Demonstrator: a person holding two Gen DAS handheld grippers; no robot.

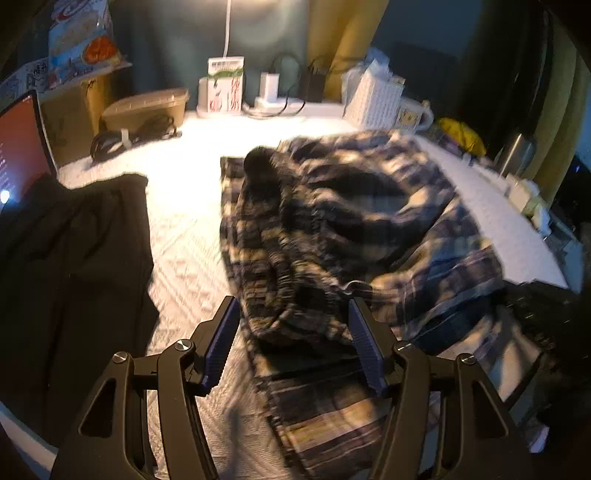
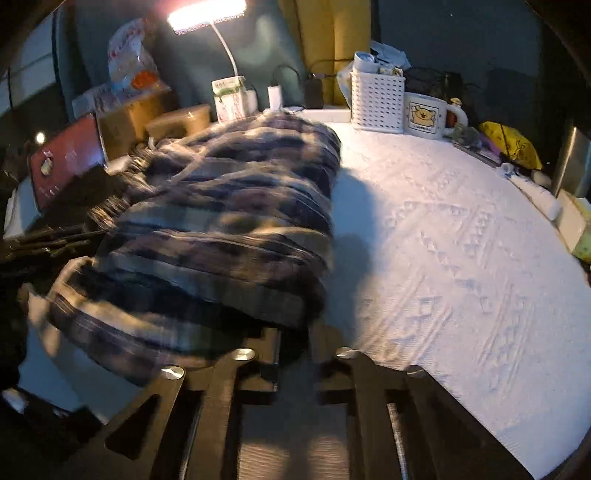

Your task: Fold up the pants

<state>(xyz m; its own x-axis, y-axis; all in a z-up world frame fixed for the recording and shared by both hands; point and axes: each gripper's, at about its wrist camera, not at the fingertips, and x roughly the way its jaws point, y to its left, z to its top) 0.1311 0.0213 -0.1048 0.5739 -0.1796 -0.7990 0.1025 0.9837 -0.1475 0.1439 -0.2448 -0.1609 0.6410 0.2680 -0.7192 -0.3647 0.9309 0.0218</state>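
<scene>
The plaid pants (image 1: pixel 332 229) lie bunched on the white textured tablecloth (image 1: pixel 184 236), blurred by motion. My left gripper (image 1: pixel 291 325) is open, its blue-padded fingers (image 1: pixel 221 343) on either side of the elastic waistband, not closed on it. In the right wrist view the pants (image 2: pixel 229 214) hang lifted as a thick fold. My right gripper (image 2: pixel 295 328) is shut on the pants' near edge; the cloth hides the fingertips.
A black garment (image 1: pixel 74 266) lies at the left beside a red-screened tablet (image 1: pixel 20 147). At the table's back stand a lamp (image 2: pixel 207 14), a carton (image 1: pixel 225 85), a white basket (image 2: pixel 376 99) and a mug (image 2: pixel 428 114). White cloth (image 2: pixel 461 258) spreads to the right.
</scene>
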